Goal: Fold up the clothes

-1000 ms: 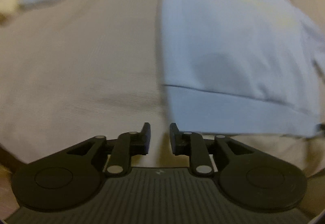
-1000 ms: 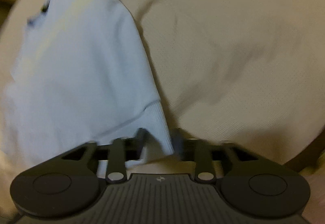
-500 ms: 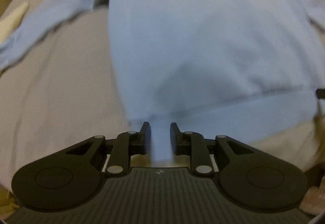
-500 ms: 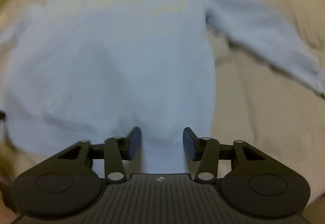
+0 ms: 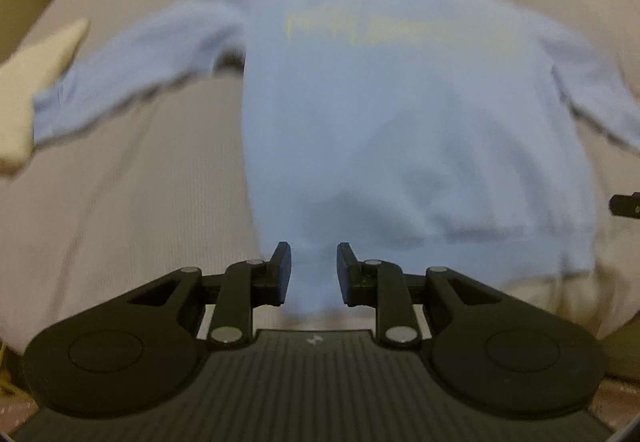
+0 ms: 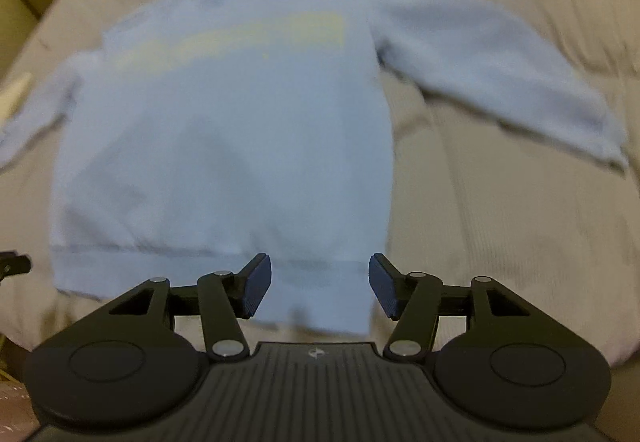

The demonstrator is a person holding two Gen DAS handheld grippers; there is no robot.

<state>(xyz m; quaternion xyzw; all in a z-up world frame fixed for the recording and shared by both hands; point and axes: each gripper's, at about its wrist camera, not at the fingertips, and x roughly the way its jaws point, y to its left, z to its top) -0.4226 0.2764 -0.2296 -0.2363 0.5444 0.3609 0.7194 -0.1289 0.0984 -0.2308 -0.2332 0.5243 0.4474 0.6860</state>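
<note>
On the bed (image 5: pixel 120 226), a blue sweater (image 5: pixel 400 129) lies flat.
Left tongs (image 5: pixel 310 274) and right tongs (image 6: pixel 320 286) stand apart, straddling its hem.

Sweatshirt (image 5: pixel 400 129) now lies spread flat, both sleeves out; a second ago I saw it bunched sideways. Right gripper (image 6: pixel 320 284) opens wider over the hem; left gripper (image 5: pixel 310 274) gap looks unchanged, blurry.

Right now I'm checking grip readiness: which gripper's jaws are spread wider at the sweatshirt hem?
The right gripper; its jaws gape wider around the sweatshirt hem than the left gripper.
</note>
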